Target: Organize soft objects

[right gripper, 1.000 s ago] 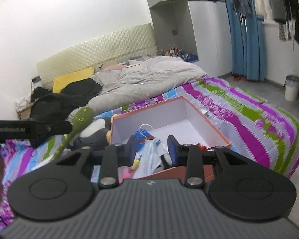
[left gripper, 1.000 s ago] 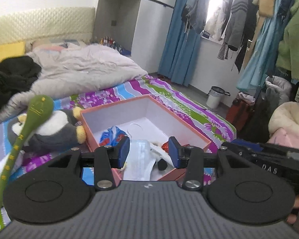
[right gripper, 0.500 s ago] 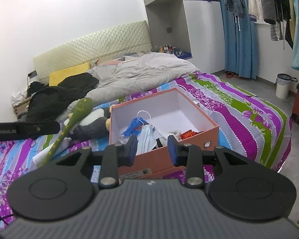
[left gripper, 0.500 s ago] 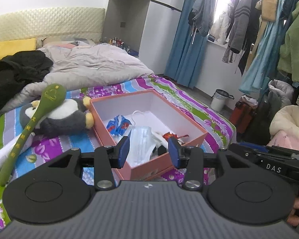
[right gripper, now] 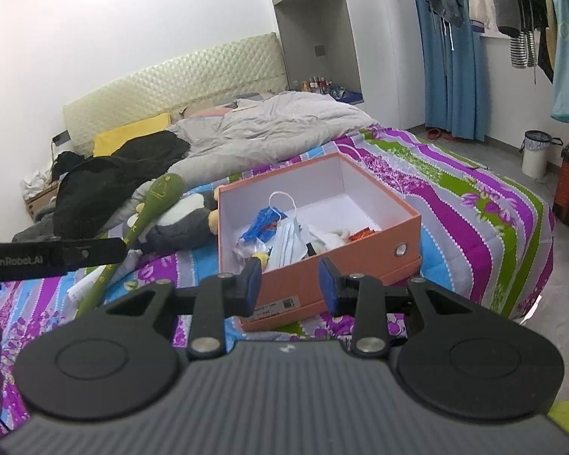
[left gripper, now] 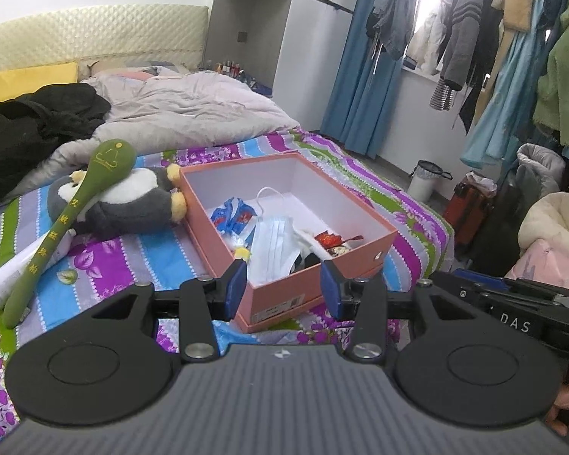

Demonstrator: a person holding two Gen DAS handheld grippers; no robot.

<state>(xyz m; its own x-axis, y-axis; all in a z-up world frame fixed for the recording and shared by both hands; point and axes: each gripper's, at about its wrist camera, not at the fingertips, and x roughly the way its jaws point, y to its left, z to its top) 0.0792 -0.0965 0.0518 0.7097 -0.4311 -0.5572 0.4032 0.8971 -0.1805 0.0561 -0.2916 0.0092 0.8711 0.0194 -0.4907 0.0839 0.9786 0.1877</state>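
An open pink box (left gripper: 311, 288) (right gripper: 360, 261) sits on the striped bed and holds a blue face mask (left gripper: 273, 242) (right gripper: 288, 239), a blue wrapper (left gripper: 233, 216) and other small items. A plush penguin (left gripper: 129, 201) (right gripper: 182, 220) lies left of the box with a long green plush spoon (left gripper: 68, 220) (right gripper: 151, 204) across it. My left gripper (left gripper: 283, 290) is open and empty, in front of the box's near wall. My right gripper (right gripper: 290, 282) is open and empty, also before the box.
A grey duvet (left gripper: 186, 110) and black clothes (left gripper: 30, 129) lie at the head of the bed. White paper (left gripper: 26, 261) lies under the spoon. Hanging clothes (left gripper: 512, 57), a bin (left gripper: 426, 184) and a suitcase (left gripper: 470, 208) stand to the right.
Both grippers have drawn back and up from the box; it now shows whole in front of the fingers. Both stay open and empty.
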